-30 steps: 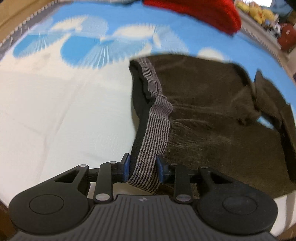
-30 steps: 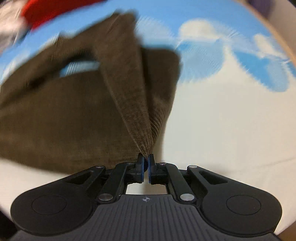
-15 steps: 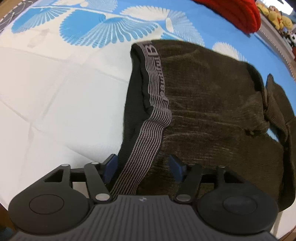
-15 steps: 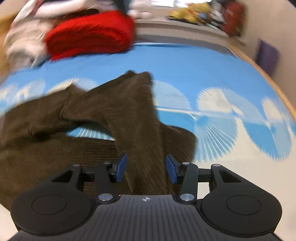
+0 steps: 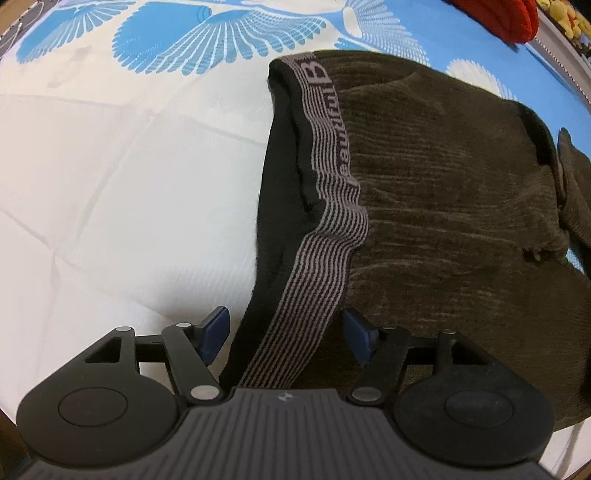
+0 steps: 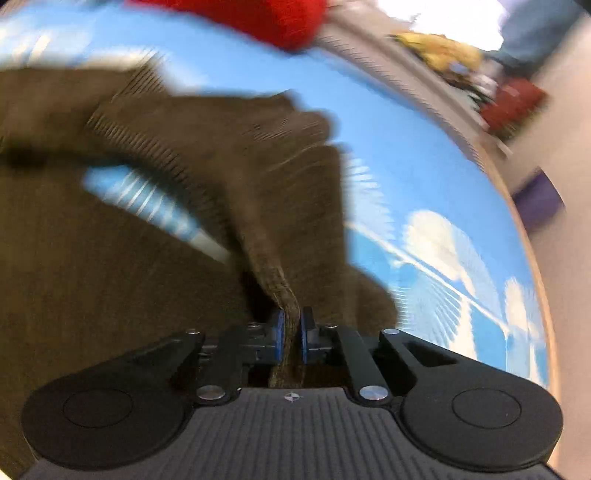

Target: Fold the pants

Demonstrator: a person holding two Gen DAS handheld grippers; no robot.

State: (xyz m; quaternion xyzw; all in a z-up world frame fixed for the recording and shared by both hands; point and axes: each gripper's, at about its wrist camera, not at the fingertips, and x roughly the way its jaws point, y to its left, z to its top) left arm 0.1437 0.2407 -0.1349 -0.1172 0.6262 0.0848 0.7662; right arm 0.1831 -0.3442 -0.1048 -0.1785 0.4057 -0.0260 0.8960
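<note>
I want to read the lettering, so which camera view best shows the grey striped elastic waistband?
The left wrist view: the grey striped elastic waistband is sharp and runs between the open left gripper. The right wrist view shows none of it.

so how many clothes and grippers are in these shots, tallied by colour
brown pants: 1
red folded fabric: 1
black grippers with blue pads: 2, the left gripper with its jaws opening around the striped waistband, the right gripper closing on a fold of the pants
total: 4
</note>
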